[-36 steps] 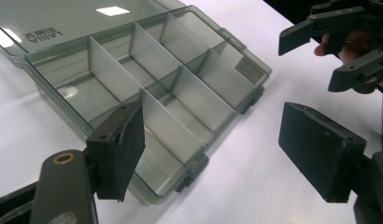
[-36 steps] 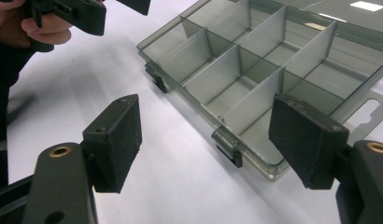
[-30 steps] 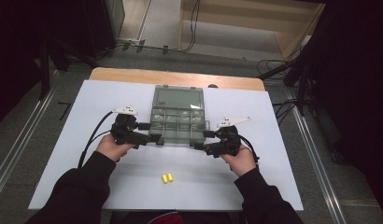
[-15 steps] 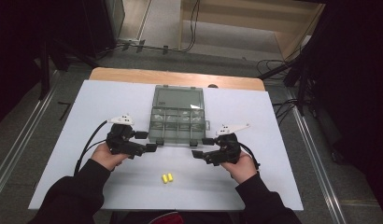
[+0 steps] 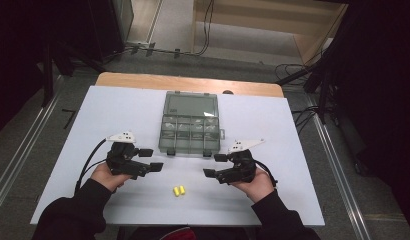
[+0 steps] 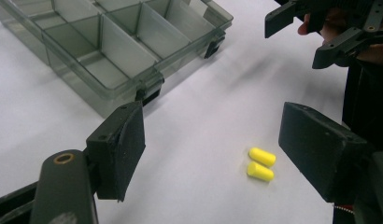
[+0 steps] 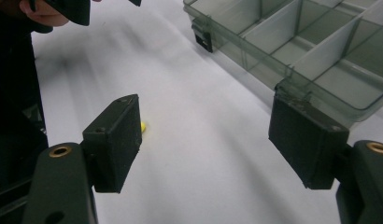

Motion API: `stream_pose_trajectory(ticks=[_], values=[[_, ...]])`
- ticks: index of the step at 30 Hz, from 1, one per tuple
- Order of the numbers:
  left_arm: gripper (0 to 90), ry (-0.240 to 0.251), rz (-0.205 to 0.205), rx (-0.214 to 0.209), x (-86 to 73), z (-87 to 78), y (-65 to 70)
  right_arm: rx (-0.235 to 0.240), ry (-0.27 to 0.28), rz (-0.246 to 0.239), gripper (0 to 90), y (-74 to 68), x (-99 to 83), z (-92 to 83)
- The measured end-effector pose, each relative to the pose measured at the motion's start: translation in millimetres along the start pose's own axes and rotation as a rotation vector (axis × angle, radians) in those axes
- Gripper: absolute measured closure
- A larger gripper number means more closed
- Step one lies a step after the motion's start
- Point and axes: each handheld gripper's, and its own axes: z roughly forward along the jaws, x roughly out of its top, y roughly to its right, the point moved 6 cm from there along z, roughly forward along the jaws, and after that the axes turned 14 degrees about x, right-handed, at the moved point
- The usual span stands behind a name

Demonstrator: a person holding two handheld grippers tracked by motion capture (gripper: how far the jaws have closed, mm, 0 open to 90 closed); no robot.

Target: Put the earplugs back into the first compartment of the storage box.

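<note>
Two stubby yellow foam earplugs (image 5: 179, 190) beside smoky clear-plastic compartment box (image 5: 189, 129)

A white table (image 5: 118, 115) with a wooden strip along its far edge carries two things. At its centre lies an open, smoky plastic box (image 5: 189, 130) with divided compartments – lid flat toward twelve o'clock. Toward six o'clock, well apart from the box, two yellow earplugs (image 5: 179, 190) lie side by side, touching.

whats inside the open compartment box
The compartments of the organizer box that show look empty: bare clear dividers and floor in both gripper views. The two yellow earplugs lie outside on the table. Far compartments are cut off.
</note>
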Motion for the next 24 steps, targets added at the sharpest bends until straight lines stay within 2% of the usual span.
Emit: stream_pose_trajectory(ticks=[9, 11, 15, 19, 24], values=[[23.2, -0.002, -0.001, 0.011, -13.2, -7.2, -0.5, 0.016, -0.025, -0.016, 24.4, -7.3, -1.9, 10.2], [23.2, -0.005, 0.001, 0.030, -15.2, -8.8, -2.0, 0.023, -0.038, -0.023, 24.4, -8.2, -2.4, 13.0], [23.2, 0.010, -0.020, 0.021, -17.7, -12.1, -2.9, 0.034, -0.054, -0.032, 24.4, -9.4, -2.6, 20.5], [23.2, 0.004, -0.018, 0.027, -21.3, -13.9, -4.4, 0.047, -0.070, -0.031, 24.5, -10.5, -2.6, 28.3], [23.2, -0.012, -0.010, 0.035, -26.7, -15.6, -3.3, 0.054, -0.093, -0.057, 24.8, -13.7, -0.9, 39.4]])
